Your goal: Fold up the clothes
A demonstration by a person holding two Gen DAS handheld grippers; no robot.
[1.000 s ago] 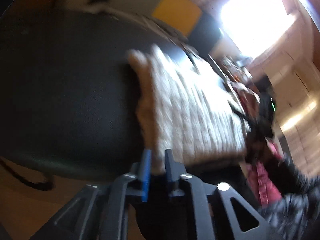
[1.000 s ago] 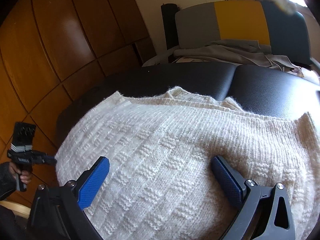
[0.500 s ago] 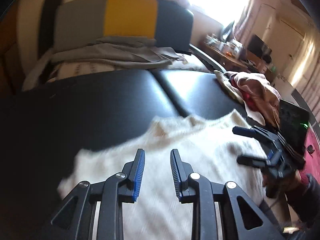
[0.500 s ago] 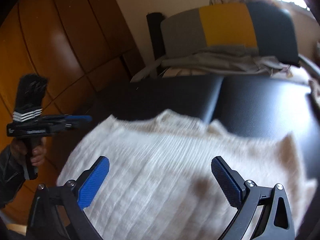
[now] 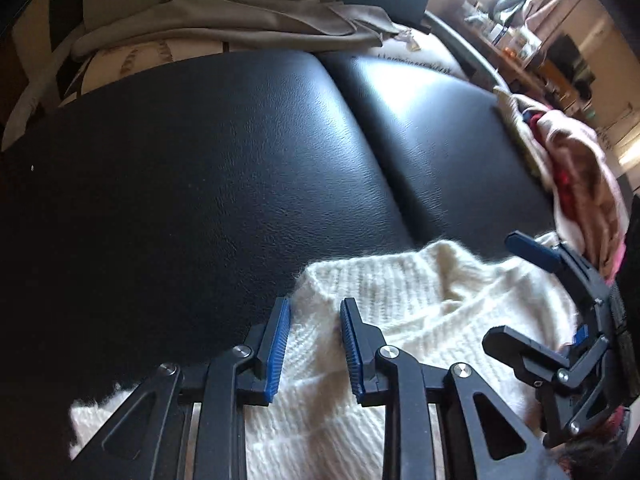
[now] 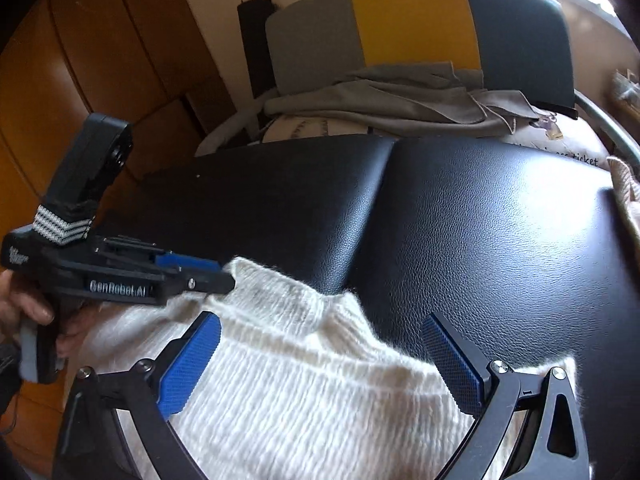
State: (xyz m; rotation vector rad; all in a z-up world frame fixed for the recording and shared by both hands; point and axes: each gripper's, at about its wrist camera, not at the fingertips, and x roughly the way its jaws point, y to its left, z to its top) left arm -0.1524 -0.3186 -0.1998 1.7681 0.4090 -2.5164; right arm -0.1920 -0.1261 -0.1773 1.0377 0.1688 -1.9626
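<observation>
Folding is mid-way: cream cable-knit sweater (image 6: 304, 392) lies on the black padded desk (image 6: 480, 232); left gripper (image 5: 314, 344) fingers, just narrowing, straddle its edge unpinched, right gripper (image 6: 320, 364) wide open, empty; next, pinch and fold

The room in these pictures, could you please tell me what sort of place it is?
Probably a lived-in home room. A white sweater lies on a black padded bench, more clothes are heaped at its side, and wooden panelling and a cluttered shelf stand around.
</observation>
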